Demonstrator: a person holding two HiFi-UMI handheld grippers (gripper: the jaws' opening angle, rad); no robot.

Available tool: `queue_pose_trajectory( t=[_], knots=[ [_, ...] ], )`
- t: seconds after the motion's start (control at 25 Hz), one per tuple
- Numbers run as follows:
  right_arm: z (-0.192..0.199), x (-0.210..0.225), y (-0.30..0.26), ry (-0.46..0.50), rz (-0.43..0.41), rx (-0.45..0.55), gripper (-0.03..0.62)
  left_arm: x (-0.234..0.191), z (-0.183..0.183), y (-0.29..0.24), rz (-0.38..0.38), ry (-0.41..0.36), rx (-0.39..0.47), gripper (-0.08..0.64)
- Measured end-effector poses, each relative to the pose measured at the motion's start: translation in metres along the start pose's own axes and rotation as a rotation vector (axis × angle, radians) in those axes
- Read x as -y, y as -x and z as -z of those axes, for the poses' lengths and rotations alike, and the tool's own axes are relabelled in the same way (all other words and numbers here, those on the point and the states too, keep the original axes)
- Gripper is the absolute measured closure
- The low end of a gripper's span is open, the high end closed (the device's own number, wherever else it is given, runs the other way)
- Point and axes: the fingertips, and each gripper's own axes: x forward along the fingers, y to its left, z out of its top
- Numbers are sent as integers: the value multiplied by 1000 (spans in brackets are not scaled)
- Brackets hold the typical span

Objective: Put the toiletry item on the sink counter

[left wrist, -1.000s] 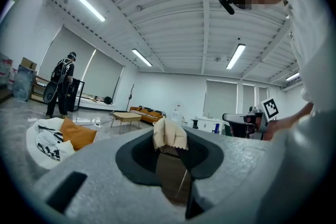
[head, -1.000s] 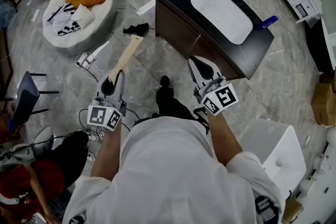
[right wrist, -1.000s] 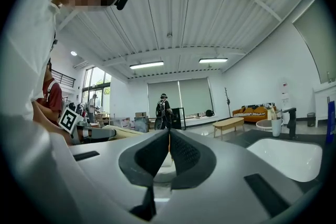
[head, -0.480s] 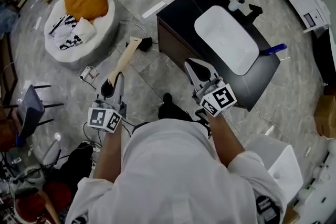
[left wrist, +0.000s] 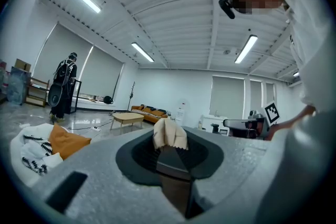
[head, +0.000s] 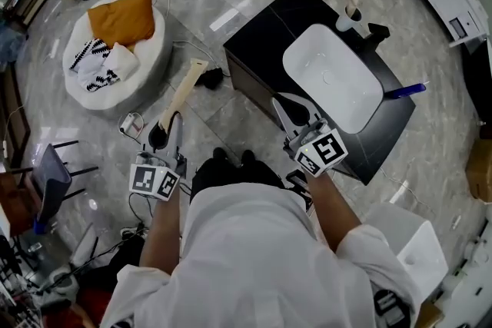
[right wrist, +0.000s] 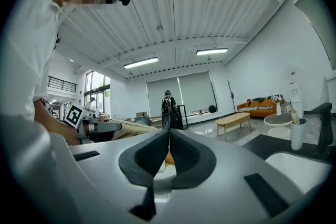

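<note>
The toiletry item is a long beige tube [head: 183, 92] with a dark end. My left gripper [head: 172, 124] is shut on that dark end and holds it over the floor, left of the black sink counter [head: 262, 27]. In the left gripper view the tube's crimped tip [left wrist: 169, 134] sticks out past the jaws of the left gripper [left wrist: 170, 153]. My right gripper [head: 290, 108] hovers at the counter's near edge, beside the white basin [head: 332, 77]. The right gripper [right wrist: 169, 132] has its jaws together with nothing between them.
A cup with brushes [head: 350, 16], a black faucet [head: 377, 31] and a blue item [head: 404, 91] sit on the counter. A round white cushion bed [head: 114, 50] with an orange pillow lies at the left. A chair [head: 48, 182], floor cables and a white box [head: 406, 236] are nearby.
The person has stepped closer to the counter, so the basin now lies just ahead of the right gripper. Both grippers keep their pose and the left one still holds the tube.
</note>
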Motion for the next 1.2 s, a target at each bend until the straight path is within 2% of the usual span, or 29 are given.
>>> queue_pose_trajectory(
  t=[0.2, 0.32, 0.44, 0.68, 0.92, 1.2],
  knots=[
    [9, 31, -16, -16, 44, -14, 577, -9, 12, -42, 46, 15, -25, 474],
    [8, 52, -26, 6, 94, -7, 577, -18, 18, -70, 82, 22, -46, 474],
    [2, 79, -39, 10, 170, 7, 577, -32, 15, -106, 130, 23, -55, 474],
    [-7, 125, -72, 4, 248, -18, 577, -61, -3, -182, 223, 22, -58, 474],
    [-16, 163, -95, -2, 380, -22, 577, -78, -20, -258, 379, 23, -78, 474],
    [-16, 198, -84, -30, 564, -13, 577, -74, -20, -327, 548, 12, -119, 474]
  ],
)
